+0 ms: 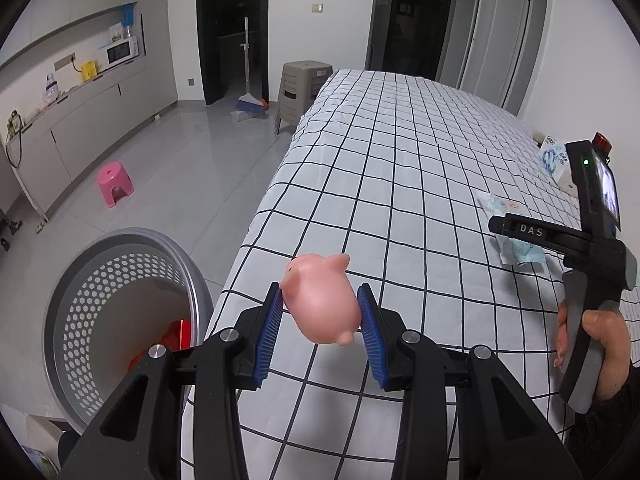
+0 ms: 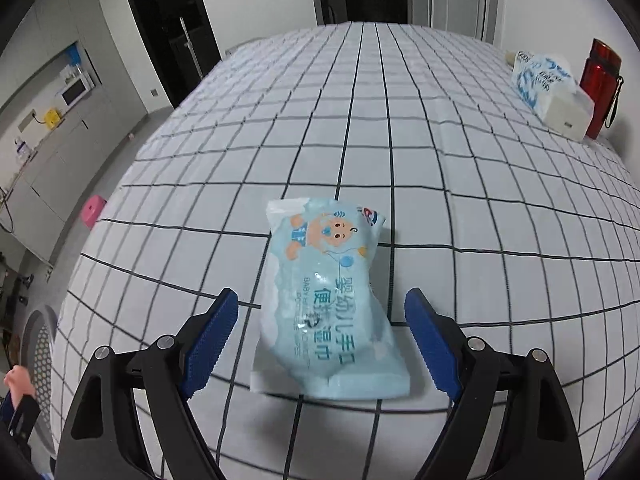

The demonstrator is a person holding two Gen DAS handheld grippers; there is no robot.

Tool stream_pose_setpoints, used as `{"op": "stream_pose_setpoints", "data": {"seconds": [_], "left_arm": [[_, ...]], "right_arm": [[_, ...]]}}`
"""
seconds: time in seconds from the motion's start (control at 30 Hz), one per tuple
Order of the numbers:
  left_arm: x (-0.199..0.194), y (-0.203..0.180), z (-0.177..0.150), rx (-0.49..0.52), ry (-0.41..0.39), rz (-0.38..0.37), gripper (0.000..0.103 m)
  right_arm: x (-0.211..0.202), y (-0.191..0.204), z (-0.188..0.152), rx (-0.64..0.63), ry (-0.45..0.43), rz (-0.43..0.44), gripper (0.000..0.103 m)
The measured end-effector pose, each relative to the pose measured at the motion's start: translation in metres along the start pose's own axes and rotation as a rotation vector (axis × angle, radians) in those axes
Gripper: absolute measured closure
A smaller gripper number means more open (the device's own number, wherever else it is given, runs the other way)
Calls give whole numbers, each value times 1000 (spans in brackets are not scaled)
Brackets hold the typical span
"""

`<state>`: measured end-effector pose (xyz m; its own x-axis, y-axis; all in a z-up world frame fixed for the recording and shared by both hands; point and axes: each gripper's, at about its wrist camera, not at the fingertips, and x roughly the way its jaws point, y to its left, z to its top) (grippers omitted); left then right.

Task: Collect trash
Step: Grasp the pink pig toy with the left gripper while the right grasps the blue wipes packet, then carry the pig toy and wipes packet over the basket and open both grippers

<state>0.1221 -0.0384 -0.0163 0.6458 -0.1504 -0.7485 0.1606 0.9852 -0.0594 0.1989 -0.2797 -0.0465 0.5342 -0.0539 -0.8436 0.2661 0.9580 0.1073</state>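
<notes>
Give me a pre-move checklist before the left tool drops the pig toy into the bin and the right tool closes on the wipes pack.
1. Left tool gripping pink pig toy: ok, pads press both sides.
2. Pig over perforated bin: not ok, it hangs over the table edge; the bin lies further left.
3. Bin mouth unobstructed: ok; something red lies at its bottom.
4. Right tool open: ok.
5. Baby wipes pack between its fingers: ok, flat on the checked tablecloth.
6. Right tool low enough to grasp: cannot tell.

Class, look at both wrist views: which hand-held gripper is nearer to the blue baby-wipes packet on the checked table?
The right. The right hand-held gripper is open with the baby-wipes packet between its fingers. The left hand-held gripper is off to the side, gripping a pink pig toy.
</notes>
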Motion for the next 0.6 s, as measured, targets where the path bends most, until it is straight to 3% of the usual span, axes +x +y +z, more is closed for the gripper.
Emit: {"op": "stream_pose_setpoints", "data": {"seconds": [0.07, 0.17, 0.6], "left_arm": [[0, 2, -1, -4, 3, 1, 65], [0, 4, -2, -7, 5, 3, 65], [-16, 32, -12, -41, -5, 44, 65]], "right_arm": [[7, -4, 2, 2, 5, -4, 22], [5, 1, 0, -20, -15, -26, 43], [-45, 42, -41, -71, -71, 93, 48]]}}
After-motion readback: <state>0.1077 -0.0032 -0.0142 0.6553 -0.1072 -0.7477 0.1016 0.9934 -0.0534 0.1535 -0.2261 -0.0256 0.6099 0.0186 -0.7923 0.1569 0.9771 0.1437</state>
